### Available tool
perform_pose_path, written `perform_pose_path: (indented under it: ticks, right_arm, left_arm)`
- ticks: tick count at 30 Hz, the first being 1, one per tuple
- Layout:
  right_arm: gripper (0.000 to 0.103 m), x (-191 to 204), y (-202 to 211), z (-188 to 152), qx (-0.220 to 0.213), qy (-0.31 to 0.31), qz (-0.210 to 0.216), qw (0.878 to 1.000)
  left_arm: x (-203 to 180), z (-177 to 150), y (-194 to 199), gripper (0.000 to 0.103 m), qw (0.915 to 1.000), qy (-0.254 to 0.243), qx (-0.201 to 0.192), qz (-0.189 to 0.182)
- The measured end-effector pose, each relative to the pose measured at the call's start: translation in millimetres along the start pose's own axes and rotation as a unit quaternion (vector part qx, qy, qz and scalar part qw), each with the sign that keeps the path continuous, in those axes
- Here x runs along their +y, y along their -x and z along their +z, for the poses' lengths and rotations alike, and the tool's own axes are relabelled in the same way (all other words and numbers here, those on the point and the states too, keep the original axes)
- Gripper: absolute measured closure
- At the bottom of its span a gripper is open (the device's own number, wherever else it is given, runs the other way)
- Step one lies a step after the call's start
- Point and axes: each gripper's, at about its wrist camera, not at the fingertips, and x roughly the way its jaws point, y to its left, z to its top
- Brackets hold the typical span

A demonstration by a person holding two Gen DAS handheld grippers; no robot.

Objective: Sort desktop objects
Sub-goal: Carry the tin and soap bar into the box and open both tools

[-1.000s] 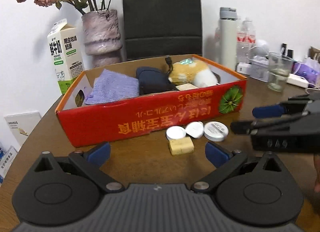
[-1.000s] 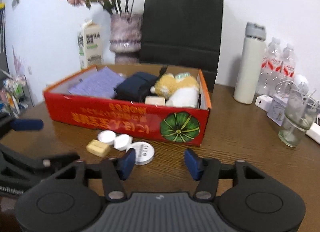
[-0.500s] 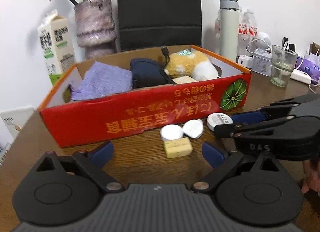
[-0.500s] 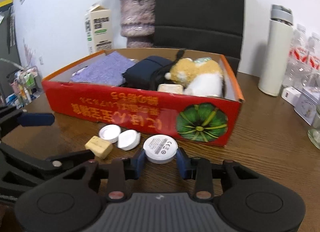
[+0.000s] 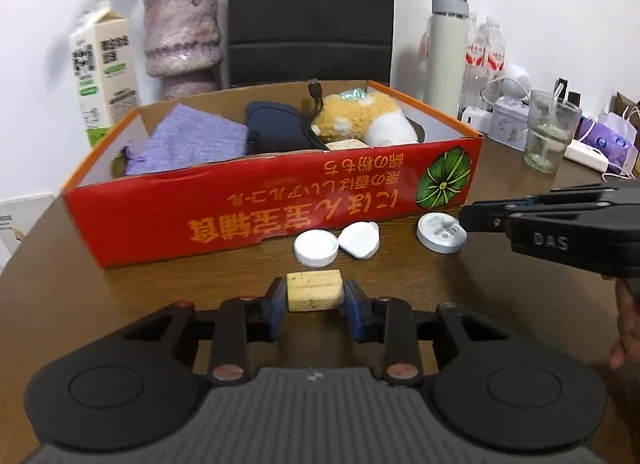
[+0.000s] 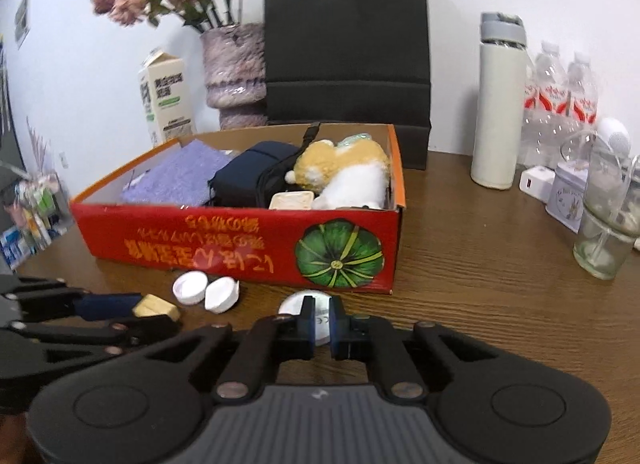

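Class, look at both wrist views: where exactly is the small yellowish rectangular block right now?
The small yellowish rectangular block sits on the brown wooden table between the left gripper's blue pads, before the red cardboard box, near the round white cap.

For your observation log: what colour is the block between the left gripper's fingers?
Pale yellow block; clearest in the left wrist view.

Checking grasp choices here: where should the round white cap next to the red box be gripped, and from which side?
Grip the round white cap across its rim, coming from above or from the near side. It lies flat and low, the red box close behind and the teardrop-shaped white case on its right.
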Motion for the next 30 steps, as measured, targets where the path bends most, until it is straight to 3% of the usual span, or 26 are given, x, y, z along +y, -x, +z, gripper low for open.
perform_pose_path:
  ticks: [3,5,7,12,13,14,19,24,27,30]
  right_arm:
    - [0.090,2,3,1,-0.003,0.012,-0.007,1.000]
    - [0.065,-4,5,1,-0.005,0.001,0.001,1.000]
    - [0.051,-9,3,-1,-0.001,-0.018,0.012,1.000]
    - [0.052,7,-18,-7,0.024,0.002,0.016,1.000]
    - [0.055,12,-21,-7,0.024,0.012,0.011,1.000]
    - [0.066,16,-24,-6,0.024,0.021,0.002,0.999]
    - [0.066,25,-21,-3,0.031,0.025,-0.010,0.999]
    - [0.066,39,29,28,-0.045,0.021,0.036,0.998]
    - [0.066,44,26,67,-0.040,0.001,0.080,0.996]
    - [0.066,47,-16,102,0.014,-0.011,0.085,0.996]
  left_arm:
    - [5,-4,14,0.071,0.9999,0.011,-0.011,-0.002]
    - [8,-2,21,0.071,0.9997,0.011,-0.021,0.006]
    - [14,1,30,0.071,0.9991,0.019,-0.038,0.006]
    - [31,7,44,0.071,0.9971,0.049,-0.059,0.007]
    - [33,7,45,0.071,0.9968,0.051,-0.060,0.008]
    - [35,8,47,0.071,0.9967,0.053,-0.062,0.009]
    - [49,16,58,0.071,0.9951,0.052,-0.081,0.020]
    - [75,63,57,0.071,0.9949,0.045,-0.090,0.000]
    - [80,103,27,0.071,0.9973,0.041,-0.059,-0.018]
    - [91,129,-18,0.071,0.9985,0.054,-0.008,-0.005]
